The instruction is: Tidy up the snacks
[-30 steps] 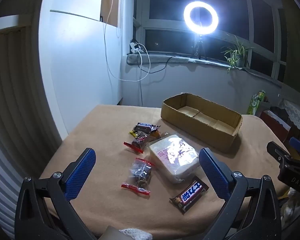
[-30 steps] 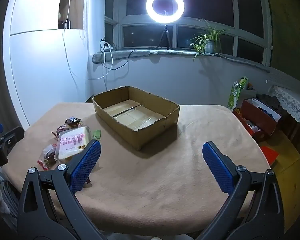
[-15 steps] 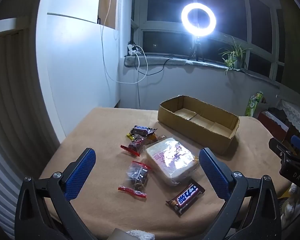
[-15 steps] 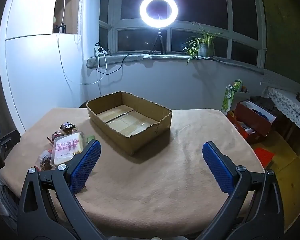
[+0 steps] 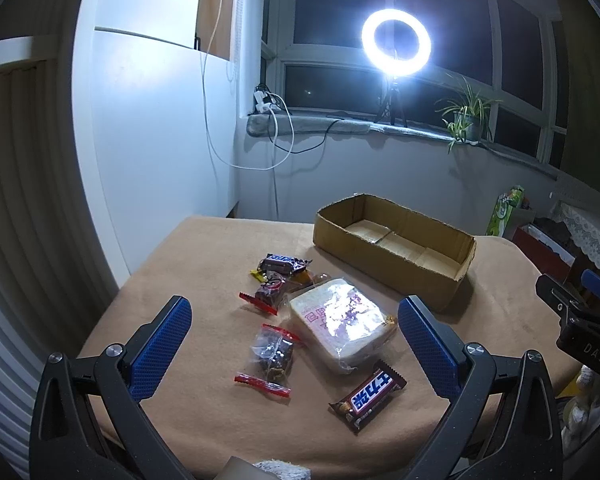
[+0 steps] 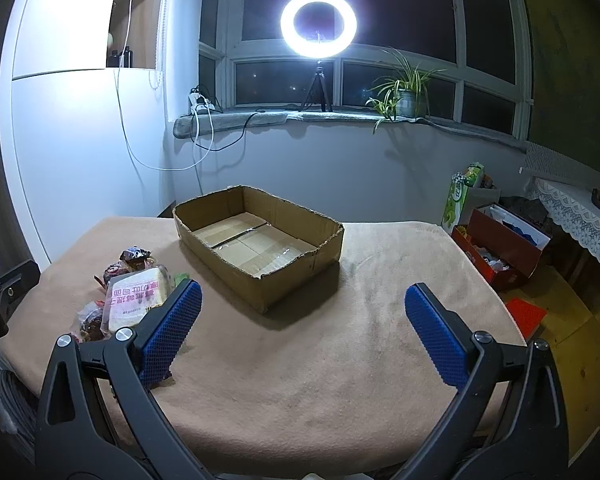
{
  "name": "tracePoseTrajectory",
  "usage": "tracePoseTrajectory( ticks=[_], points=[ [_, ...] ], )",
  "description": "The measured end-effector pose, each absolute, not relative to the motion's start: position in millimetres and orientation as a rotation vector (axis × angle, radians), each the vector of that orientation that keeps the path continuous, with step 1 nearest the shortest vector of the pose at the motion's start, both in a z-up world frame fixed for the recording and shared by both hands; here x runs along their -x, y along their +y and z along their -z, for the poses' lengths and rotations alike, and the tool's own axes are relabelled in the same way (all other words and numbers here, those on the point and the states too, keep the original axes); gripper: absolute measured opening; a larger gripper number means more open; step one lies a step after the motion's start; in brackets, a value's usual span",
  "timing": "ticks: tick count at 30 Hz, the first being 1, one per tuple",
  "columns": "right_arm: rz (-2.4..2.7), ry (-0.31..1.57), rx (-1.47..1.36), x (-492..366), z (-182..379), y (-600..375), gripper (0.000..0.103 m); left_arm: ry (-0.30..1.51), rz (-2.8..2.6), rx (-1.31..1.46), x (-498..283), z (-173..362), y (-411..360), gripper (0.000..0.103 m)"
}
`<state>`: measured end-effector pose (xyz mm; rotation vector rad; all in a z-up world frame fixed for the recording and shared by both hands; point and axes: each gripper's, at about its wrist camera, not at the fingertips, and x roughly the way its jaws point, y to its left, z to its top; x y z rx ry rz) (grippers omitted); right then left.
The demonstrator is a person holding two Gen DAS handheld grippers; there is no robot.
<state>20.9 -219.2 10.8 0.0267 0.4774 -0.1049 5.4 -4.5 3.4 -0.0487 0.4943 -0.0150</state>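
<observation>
Compared with a second ago, we see both grippers pulled back and raised, the snacks sitting lower in view. Our left gripper (image 5: 294,334) and right gripper (image 6: 302,322) hang spread wide, holding nothing. The cardboard box (image 6: 260,240) sits near the table's (image 6: 340,380) far edge, its long axis running diagonally. The Snickers bar (image 5: 368,396) lies toward the near edge, also diagonal, beside the bread pack (image 5: 340,326).

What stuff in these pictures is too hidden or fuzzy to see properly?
- Small snacks behind the wrapped bread: left wrist view, half hidden by a clear snack bag.
- Snickers bar: right wrist view, hidden behind that gripper's finger.
- Print on the bread wrapper: left wrist view, washed out by ring light glare.
- Red box contents: right wrist view, too small.
</observation>
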Motion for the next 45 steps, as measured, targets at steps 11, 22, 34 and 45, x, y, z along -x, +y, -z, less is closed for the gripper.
tracePoseTrajectory(
  ticks=[11,22,34,45],
  points=[
    [0.105,0.477,-0.026,-20.9,-10.7,-219.4,0.103,0.494,0.017,0.050,-4.4,-2.8,-5.5,0.102],
    [0.102,0.482,-0.024,-18.9,-7.9,-218.1,0.103,0.498,0.021,0.056,-3.3,-1.7,-4.9,0.102],
    [0.102,0.484,-0.024,-19.1,-7.9,-218.0,0.103,0.505,0.021,0.057,-1.1,-1.6,-5.4,0.102],
    [0.102,0.488,-0.023,-17.1,-4.0,-216.8,0.103,0.510,0.021,0.058,-1.8,-1.4,-5.2,0.102]
  ],
)
